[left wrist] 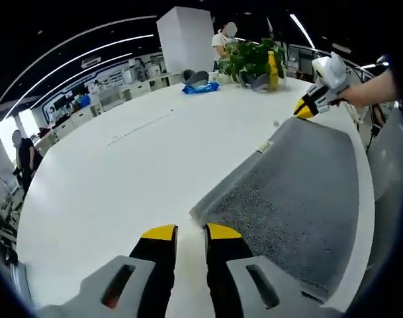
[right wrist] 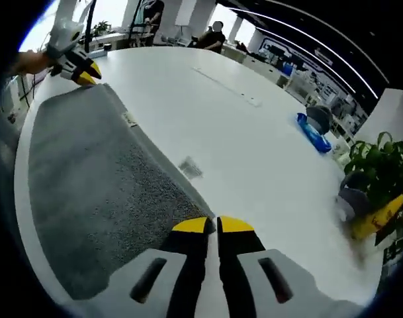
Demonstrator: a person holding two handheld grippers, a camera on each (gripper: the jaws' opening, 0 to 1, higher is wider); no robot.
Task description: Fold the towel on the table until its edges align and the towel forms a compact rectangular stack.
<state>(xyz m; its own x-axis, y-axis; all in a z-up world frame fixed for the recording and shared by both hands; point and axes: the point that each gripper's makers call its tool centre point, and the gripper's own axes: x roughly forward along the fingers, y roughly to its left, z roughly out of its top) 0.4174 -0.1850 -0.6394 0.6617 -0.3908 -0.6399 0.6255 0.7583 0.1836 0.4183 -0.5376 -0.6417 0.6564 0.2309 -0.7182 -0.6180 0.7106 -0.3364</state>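
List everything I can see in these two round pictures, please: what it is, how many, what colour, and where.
Flat fuzzy cloth towel: one, grey, along the table's edge.
Large smooth table: one, white, under everything.
Small tag on the towel's edge: one, white.
Blue flat object: one, far side of the table.
Leafy potted plant: one, green, next to a yellow object.
People: two or more, in the background.
Left tool: yellow tips, narrow gap, at the towel's corner.
Right tool: yellow tips, nearly together, at the opposite corner.
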